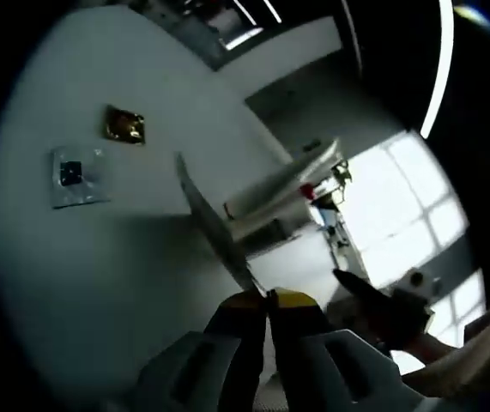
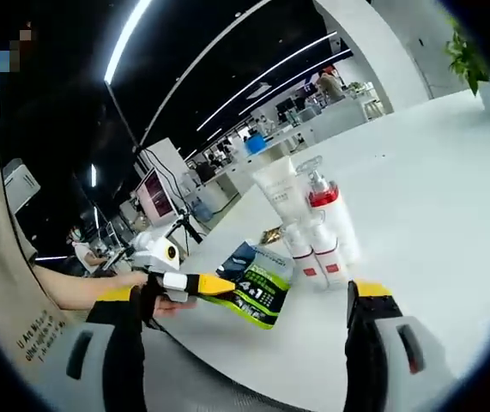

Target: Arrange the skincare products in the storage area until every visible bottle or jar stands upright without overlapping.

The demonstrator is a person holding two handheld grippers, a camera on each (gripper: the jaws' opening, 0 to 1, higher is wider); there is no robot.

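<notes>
My left gripper [image 1: 267, 302] pinches a flat sachet [image 1: 213, 225]
My right gripper [image 2: 240, 313] gapes wide over the white table [image 2: 433, 172]; bottles [image 2: 317, 227] stand upright together, just beside that green pouch [image 2: 257, 283]

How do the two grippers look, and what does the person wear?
Both grippers have pale grey bodies and black jaws with yellow tips: the left gripper and the right gripper. The person's beige garment carries small dark lettering.
</notes>
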